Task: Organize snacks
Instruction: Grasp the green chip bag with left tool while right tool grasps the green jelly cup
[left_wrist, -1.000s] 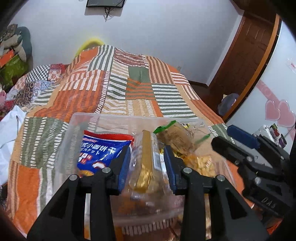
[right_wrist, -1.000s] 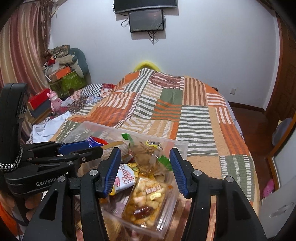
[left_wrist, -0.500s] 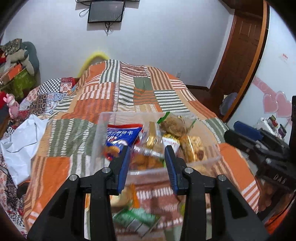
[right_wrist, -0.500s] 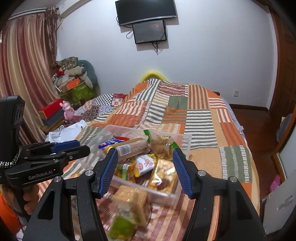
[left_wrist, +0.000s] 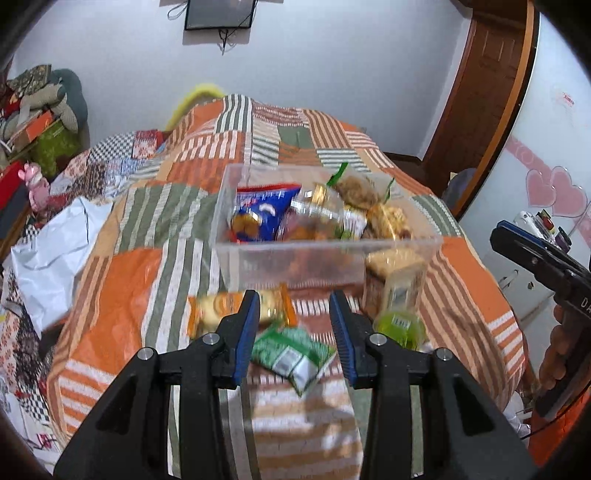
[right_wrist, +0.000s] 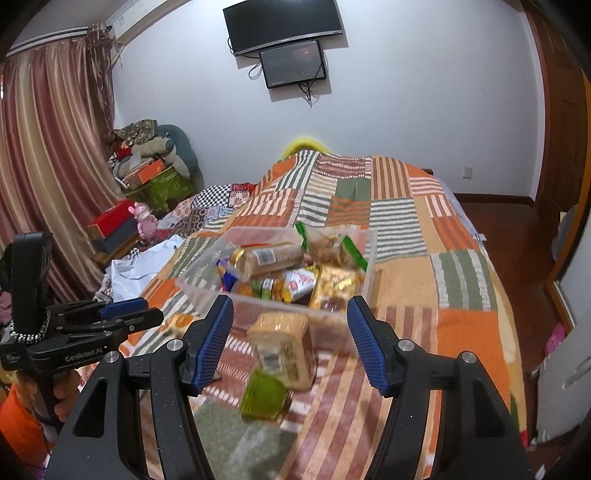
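A clear plastic bin (left_wrist: 325, 254) full of snack packets sits on the striped bedspread; it also shows in the right wrist view (right_wrist: 295, 295). In front of it lie an orange biscuit packet (left_wrist: 214, 308), a green packet (left_wrist: 291, 350), a green jelly cup (left_wrist: 399, 325) and a tan cracker pack (left_wrist: 391, 266). My left gripper (left_wrist: 293, 332) is open and empty, above the green packet. My right gripper (right_wrist: 290, 341) is open and empty, above the cracker pack (right_wrist: 284, 339) and jelly cup (right_wrist: 264, 395).
The patchwork bedspread (right_wrist: 406, 221) covers the bed. White cloth (left_wrist: 51, 254) lies at the bed's left edge. Boxes and toys (right_wrist: 147, 177) pile by the curtain. A wooden door (left_wrist: 484, 92) and a white cabinet (left_wrist: 546, 155) stand on the right.
Both grippers have pulled back from the bin toward the near end of the bed. The left gripper has let go of the packet now lying in the bin; loose snacks came into view.
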